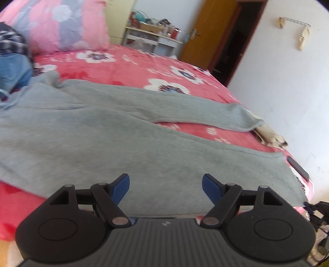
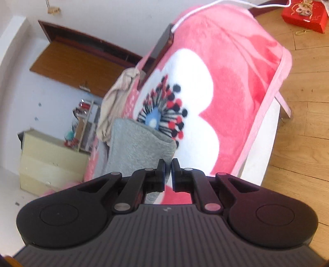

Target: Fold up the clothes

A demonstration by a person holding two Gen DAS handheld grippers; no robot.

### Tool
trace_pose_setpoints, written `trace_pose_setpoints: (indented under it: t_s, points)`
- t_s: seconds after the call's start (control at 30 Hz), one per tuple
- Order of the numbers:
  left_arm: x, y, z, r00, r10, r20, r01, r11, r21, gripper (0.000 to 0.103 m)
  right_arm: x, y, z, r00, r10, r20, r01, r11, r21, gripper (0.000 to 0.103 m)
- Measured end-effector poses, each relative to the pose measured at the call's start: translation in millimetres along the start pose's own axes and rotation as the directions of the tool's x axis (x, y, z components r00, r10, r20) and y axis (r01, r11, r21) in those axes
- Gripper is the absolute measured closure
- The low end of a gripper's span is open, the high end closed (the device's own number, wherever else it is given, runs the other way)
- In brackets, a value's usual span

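Note:
Grey sweatpants (image 1: pixel 107 131) lie spread flat on the bed's red floral blanket (image 1: pixel 131 67), with the two legs running off to the right. My left gripper (image 1: pixel 165 180) hovers open just over the near edge of the pants, its blue pads (image 1: pixel 121 187) wide apart and holding nothing. In the right wrist view, a grey leg end (image 2: pixel 139 143) hangs over the blanket (image 2: pixel 232 82) at the bed's corner. My right gripper (image 2: pixel 168 164) is shut on the edge of that leg end.
A pink floral pillow (image 1: pixel 61 24), a plaid garment (image 1: pixel 10 41) and blue jeans (image 1: pixel 12 69) sit at the bed's head. A beige cloth (image 1: pixel 269 137) and a dark phone (image 1: pixel 298 167) lie near the bed's right edge. Beyond are a wooden door (image 1: pixel 207 30), the wood floor (image 2: pixel 298 143) and a red box (image 2: pixel 304 14).

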State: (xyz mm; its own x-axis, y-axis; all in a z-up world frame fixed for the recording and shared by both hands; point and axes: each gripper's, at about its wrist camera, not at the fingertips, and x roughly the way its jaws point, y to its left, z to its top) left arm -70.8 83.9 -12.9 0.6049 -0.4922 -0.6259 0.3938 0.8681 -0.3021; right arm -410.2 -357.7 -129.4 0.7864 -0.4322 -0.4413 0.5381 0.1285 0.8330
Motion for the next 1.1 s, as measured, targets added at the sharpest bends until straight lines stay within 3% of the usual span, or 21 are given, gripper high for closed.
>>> trace_pose_setpoints:
  t_s: [0.13, 0.23, 0.33, 0.4, 0.43, 0.5, 0.57, 0.67, 0.7, 0.73, 0.8, 0.87, 0.97, 1.0, 1.03, 1.1]
  points:
    - [-27, 36, -5, 0.995, 0.095, 0.035, -0.093, 0.994, -0.065, 0.024, -17, 30, 5, 0.986, -0.064, 0.153, 0.088, 0.984, -0.157, 0.094]
    - [-41, 55, -9, 0.988, 0.141, 0.066, -0.135, 0.987, -0.089, 0.024, -6, 72, -9, 0.987, -0.024, 0.158, 0.076, 0.939, -0.334, 0.094]
    - [-41, 71, -13, 0.985, 0.156, 0.07, -0.147, 0.982, -0.12, 0.024, 5, 114, -24, 0.988, 0.016, 0.157, 0.065, 0.863, -0.5, 0.094]
    - [-38, 80, -14, 0.984, 0.167, 0.066, -0.156, 0.977, -0.146, 0.024, 34, 150, -63, 0.997, 0.074, 0.016, -0.048, 0.778, -0.627, 0.093]
    - [-36, 84, -14, 0.982, 0.174, 0.067, -0.163, 0.975, -0.153, 0.024, 52, 169, -86, 0.992, 0.098, -0.075, -0.122, 0.723, -0.679, 0.093]
    - [-34, 92, -14, 0.979, 0.192, 0.073, -0.179, 0.971, -0.161, 0.024, 80, 195, -123, 0.973, 0.107, -0.202, -0.222, 0.655, -0.722, 0.093]
    - [-34, 101, -14, 0.974, 0.212, 0.084, -0.197, 0.966, -0.166, 0.024, 106, 218, -157, 0.944, 0.102, -0.314, -0.311, 0.595, -0.741, 0.093]
    - [-34, 119, -12, 0.965, 0.246, 0.092, -0.225, 0.956, -0.187, 0.024, 146, 252, -209, 0.878, 0.078, -0.472, -0.444, 0.502, -0.743, 0.094]
    - [-34, 127, -12, 0.962, 0.255, 0.094, -0.233, 0.952, -0.197, 0.024, 159, 256, -215, 0.866, 0.059, -0.497, -0.455, 0.506, -0.733, 0.094]
    - [-34, 135, -11, 0.959, 0.265, 0.096, -0.241, 0.948, -0.209, 0.024, 172, 253, -208, 0.876, 0.02, -0.481, -0.415, 0.538, -0.734, 0.094]
    - [-37, 152, -9, 0.953, 0.285, 0.103, -0.255, 0.938, -0.232, 0.024, 191, 239, -187, 0.909, -0.055, -0.414, -0.301, 0.602, -0.739, 0.096]
    - [-43, 163, -1, 0.946, 0.298, 0.131, -0.261, 0.935, -0.239, 0.024, 190, 226, -158, 0.942, -0.079, -0.325, -0.195, 0.659, -0.726, 0.095]
    - [-47, 170, 26, 0.943, 0.259, 0.208, -0.212, 0.951, -0.223, 0.024, 176, 246, -136, 0.982, -0.087, -0.168, -0.084, 0.594, -0.8, 0.092]
    - [-45, 171, 38, 0.943, 0.236, 0.235, -0.187, 0.959, -0.212, 0.024, 173, 258, -133, 0.984, -0.064, -0.165, -0.099, 0.578, -0.81, 0.092]
    - [-37, 171, 51, 0.942, 0.215, 0.257, -0.168, 0.966, -0.195, 0.023, 176, 276, -144, 0.976, -0.025, -0.215, -0.165, 0.553, -0.817, 0.092]
    - [-18, 168, 77, 0.938, 0.18, 0.296, -0.137, 0.978, -0.16, 0.02, 185, 318, -180, 0.94, 0.046, -0.339, -0.32, 0.469, -0.823, 0.092]
